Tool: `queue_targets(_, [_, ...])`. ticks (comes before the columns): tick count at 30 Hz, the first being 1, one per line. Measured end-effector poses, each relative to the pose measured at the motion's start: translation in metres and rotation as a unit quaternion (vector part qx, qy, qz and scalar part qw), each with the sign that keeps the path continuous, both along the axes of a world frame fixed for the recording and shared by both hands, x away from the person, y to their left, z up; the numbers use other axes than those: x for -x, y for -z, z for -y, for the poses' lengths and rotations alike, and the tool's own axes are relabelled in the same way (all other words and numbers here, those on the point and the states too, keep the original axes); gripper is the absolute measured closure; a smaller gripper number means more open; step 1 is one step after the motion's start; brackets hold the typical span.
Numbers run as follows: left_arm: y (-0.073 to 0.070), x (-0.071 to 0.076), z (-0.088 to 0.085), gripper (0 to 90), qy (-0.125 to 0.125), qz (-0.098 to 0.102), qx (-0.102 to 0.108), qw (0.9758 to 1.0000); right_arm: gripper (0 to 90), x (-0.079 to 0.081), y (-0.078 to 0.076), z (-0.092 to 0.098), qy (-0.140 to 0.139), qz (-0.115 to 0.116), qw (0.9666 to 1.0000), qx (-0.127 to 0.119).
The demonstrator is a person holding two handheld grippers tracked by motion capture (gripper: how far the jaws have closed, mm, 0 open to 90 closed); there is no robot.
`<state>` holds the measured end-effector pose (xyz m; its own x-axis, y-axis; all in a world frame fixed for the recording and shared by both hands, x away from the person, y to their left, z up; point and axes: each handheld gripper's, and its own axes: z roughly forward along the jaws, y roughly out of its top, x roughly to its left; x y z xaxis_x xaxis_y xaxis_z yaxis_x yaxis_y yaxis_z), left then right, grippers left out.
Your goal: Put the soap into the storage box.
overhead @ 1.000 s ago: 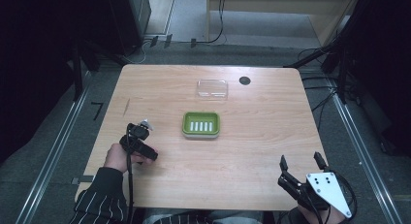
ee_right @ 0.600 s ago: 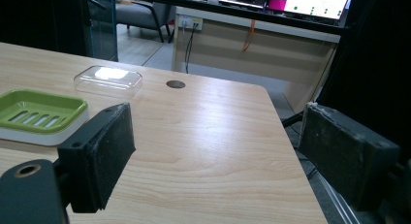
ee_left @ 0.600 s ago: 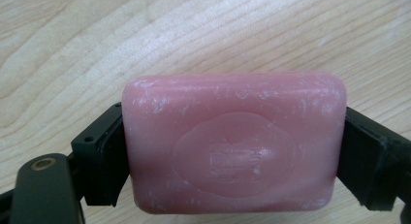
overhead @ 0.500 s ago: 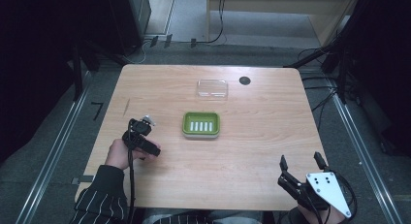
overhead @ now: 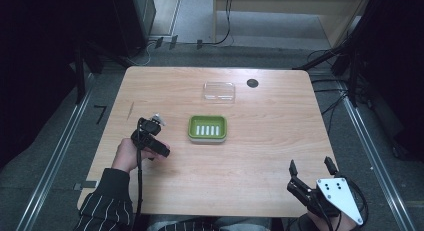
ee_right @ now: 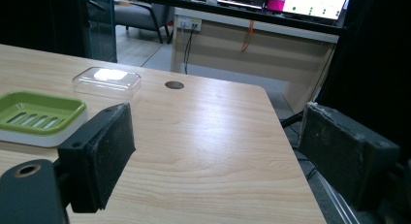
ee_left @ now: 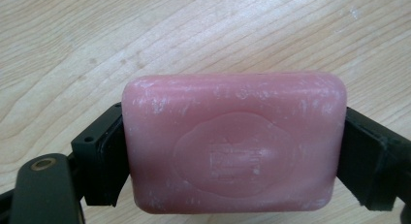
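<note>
Two black jaws of the left gripper point(overhead: 151, 136) pinched a pink rectangular bar of soap point(ee_left: 234, 141) by its short ends, above the pale wooden table point(overhead: 260, 156), just left of the green slotted soap dish point(overhead: 207, 128). The soap was therefore not yet in the dish, which sat empty near the table's middle. Farther back lay a clear plastic lid point(overhead: 219, 91), beside a small dark round hole point(overhead: 252, 83) in the tabletop.

The main risk, as I judged it, was the bar slipping: soap is slick, and the pads caught only its ends, so a quick tilt or a loosened squeeze could let it slide out and skid across the wood. A hard squeeze might instead dent it. Lowering it off-centre could catch the dish's rim and tip or push the light dish aside.

The bar looked used, its rounded corners scuffed with whitish marks, an oval stamp pressed into its face.

The right gripper point(overhead: 308, 167) waited at the near right corner, its jaws spread wide and empty.
</note>
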<state>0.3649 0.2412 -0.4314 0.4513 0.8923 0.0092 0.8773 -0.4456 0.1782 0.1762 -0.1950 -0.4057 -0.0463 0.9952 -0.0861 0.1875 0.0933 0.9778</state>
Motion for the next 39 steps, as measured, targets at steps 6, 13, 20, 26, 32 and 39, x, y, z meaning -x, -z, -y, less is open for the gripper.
queue_targets(6, [-0.002,-0.002,0.003,13.3,-0.003,-0.001,0.000,1.0000,12.7,0.000,0.000,0.000,0.000,0.000,1.0000,0.000])
queue_targets(13, [-0.004,-0.006,0.011,13.3,-0.001,0.004,0.006,1.0000,12.7,0.000,0.000,0.000,0.000,0.000,1.0000,-0.001])
queue_targets(20, [-0.007,-0.010,0.019,13.3,0.009,0.004,0.011,0.9999,12.7,0.000,0.000,0.000,0.000,-0.001,1.0000,-0.001])
queue_targets(26, [-0.011,-0.013,0.023,13.3,0.010,0.009,0.018,0.9997,12.7,0.000,0.000,0.000,0.000,0.000,1.0000,0.001])
queue_targets(32, [-0.012,-0.013,0.023,13.3,0.011,0.011,0.020,0.9997,12.7,0.000,0.000,0.000,0.000,-0.001,1.0000,0.001])
queue_targets(39, [-0.016,-0.016,0.024,13.3,0.012,0.015,0.027,0.9994,12.7,0.000,0.000,0.000,0.000,-0.001,1.0000,0.002])
